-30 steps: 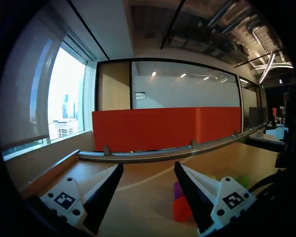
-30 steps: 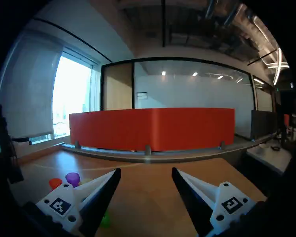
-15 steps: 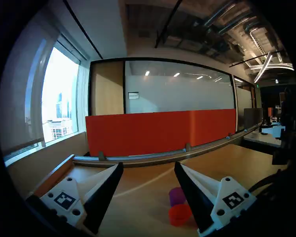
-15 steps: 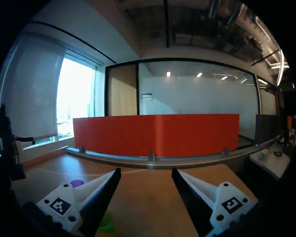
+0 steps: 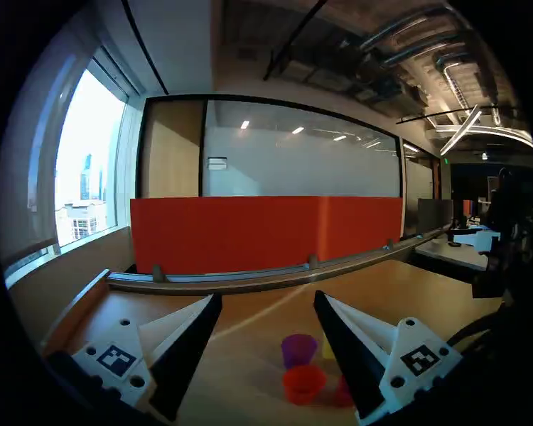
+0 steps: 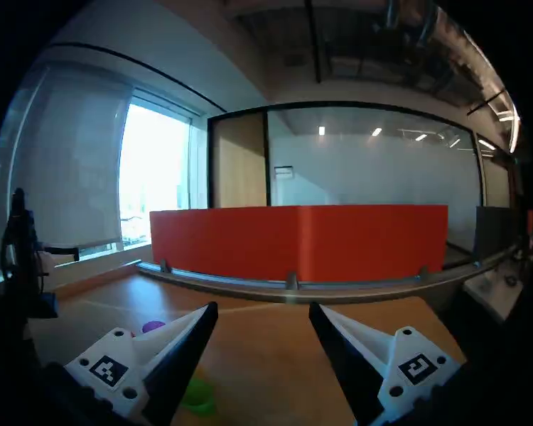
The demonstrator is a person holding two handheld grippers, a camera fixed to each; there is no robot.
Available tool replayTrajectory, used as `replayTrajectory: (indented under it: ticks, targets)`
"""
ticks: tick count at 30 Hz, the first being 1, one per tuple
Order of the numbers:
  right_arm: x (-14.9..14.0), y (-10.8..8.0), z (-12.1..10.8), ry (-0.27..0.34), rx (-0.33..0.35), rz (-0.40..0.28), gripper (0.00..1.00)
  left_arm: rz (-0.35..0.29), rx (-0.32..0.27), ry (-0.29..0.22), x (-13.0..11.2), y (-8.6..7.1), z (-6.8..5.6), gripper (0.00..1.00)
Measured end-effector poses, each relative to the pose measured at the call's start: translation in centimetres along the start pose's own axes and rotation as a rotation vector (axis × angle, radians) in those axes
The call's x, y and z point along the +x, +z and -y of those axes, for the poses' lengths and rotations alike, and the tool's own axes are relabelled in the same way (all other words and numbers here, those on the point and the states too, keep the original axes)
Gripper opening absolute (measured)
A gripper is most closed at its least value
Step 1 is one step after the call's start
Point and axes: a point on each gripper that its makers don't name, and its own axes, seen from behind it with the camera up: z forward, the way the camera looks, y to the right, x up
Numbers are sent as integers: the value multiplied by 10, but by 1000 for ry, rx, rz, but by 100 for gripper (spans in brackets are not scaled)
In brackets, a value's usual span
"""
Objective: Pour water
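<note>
cups slid toward centre since before, purple cup [image 5: 298, 349] and orange cup [image 5: 303, 383] now at 6 o'clock in the left gripper view on the bench [image 5: 423, 284], left claw [image 5: 265, 297] and right claw [image 6: 261, 306] both released, so i'd drop lower and square up first.

Left gripper [image 5: 266, 295] shows white wedge fingers [image 5: 160, 328] with black inner faces, each carrying a square black-and-white tag [image 5: 116, 360] and small screw holes [image 5: 90, 350]. Right gripper [image 6: 263, 305] looks identical.

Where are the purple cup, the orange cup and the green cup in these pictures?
purple cup [image 5: 298, 350]: left gripper view, on its side wall.
orange cup [image 5: 303, 385]: left gripper view, on its side wall, below the rim.
green cup [image 6: 198, 395]: right gripper view, on the middle of its visible part.
</note>
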Motion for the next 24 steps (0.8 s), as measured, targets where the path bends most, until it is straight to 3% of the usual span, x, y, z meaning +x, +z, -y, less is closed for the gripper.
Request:
replayTrajectory:
  ticks: [8, 14, 24]
  targets:
    - [6, -4, 24, -35, 122, 1, 99, -2, -146, 6, 6, -2, -26, 96]
    - [7, -8, 43, -59, 217, 9, 99, 11, -231, -1, 6, -5, -38, 96]
    - [3, -8, 52, -70, 268, 45, 99, 38, -280, 46, 4, -7, -47, 96]
